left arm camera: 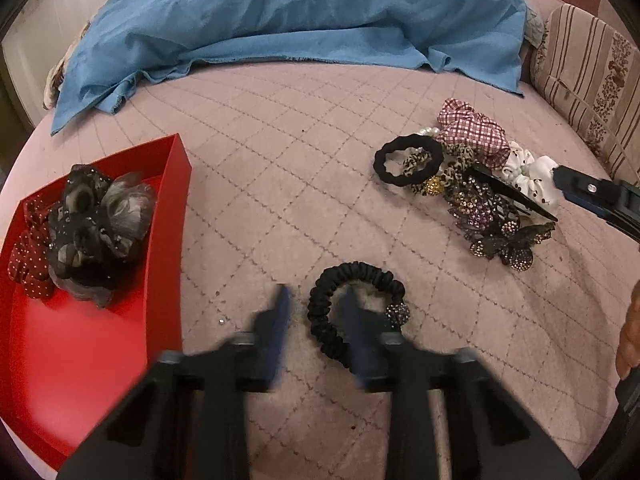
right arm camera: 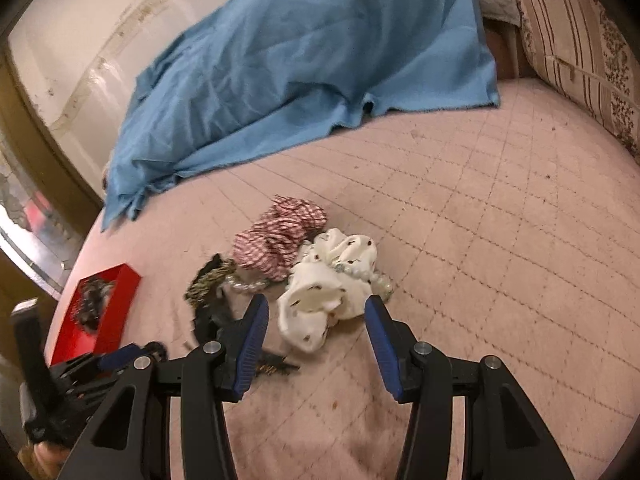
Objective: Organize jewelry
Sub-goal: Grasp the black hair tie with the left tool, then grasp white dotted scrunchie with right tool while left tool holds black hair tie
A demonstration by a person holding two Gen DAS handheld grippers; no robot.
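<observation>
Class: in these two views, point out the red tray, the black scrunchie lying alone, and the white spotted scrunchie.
Red tray [left arm camera: 80, 360]: left wrist view, bare floor.
Black scrunchie [left arm camera: 320, 320]: left wrist view, left side of its ring.
White spotted scrunchie [right arm camera: 320, 300]: right wrist view, middle of its fabric.

No legible text, label, brand, number or sign appears in either view. The red tray [left arm camera: 168, 216], the blue cloth [left arm camera: 280, 20] at the far side and the striped cushion [left arm camera: 588, 72] at far right carry none; the cushion bears only stripes and a floral pattern. The gripper bodies show no markings.
</observation>
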